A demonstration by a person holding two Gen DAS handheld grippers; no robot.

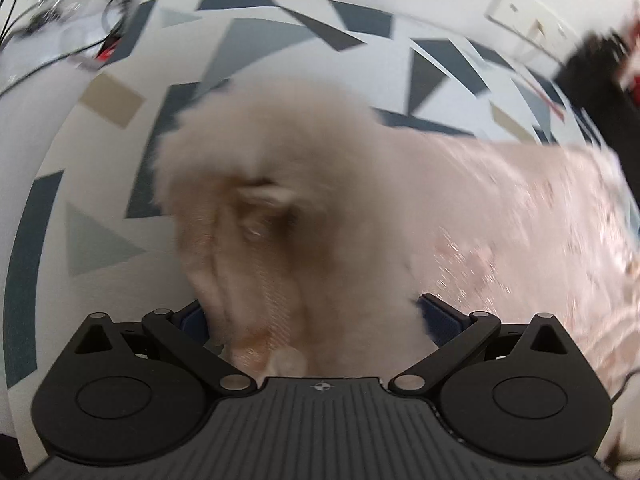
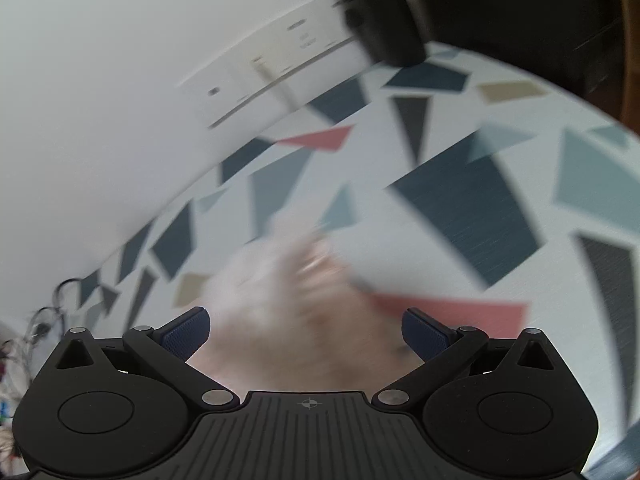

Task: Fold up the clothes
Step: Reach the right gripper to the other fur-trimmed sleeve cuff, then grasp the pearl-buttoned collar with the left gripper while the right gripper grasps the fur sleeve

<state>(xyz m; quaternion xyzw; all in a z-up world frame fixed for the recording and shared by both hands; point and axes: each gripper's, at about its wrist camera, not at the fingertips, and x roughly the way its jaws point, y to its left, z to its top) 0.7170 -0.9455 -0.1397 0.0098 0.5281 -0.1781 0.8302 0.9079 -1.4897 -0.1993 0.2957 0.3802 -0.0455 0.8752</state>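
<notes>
While our left gripper (image 1: pixel 314 316) is looking forward along its fingers, we are seeing its blue pads spread wide with a bunched fold of the fuzzy beige garment (image 1: pixel 304 208) lying between them; whether they are pinching it, we cannot tell. That garment is trailing rightward over the patterned tablecloth (image 1: pixel 100 200), near tangled cables (image 1: pixel 72 20). Through our right gripper (image 2: pixel 306 330), we are seeing fingers parted too, with blurred beige cloth between and ahead of them, resting on the same tablecloth.
</notes>
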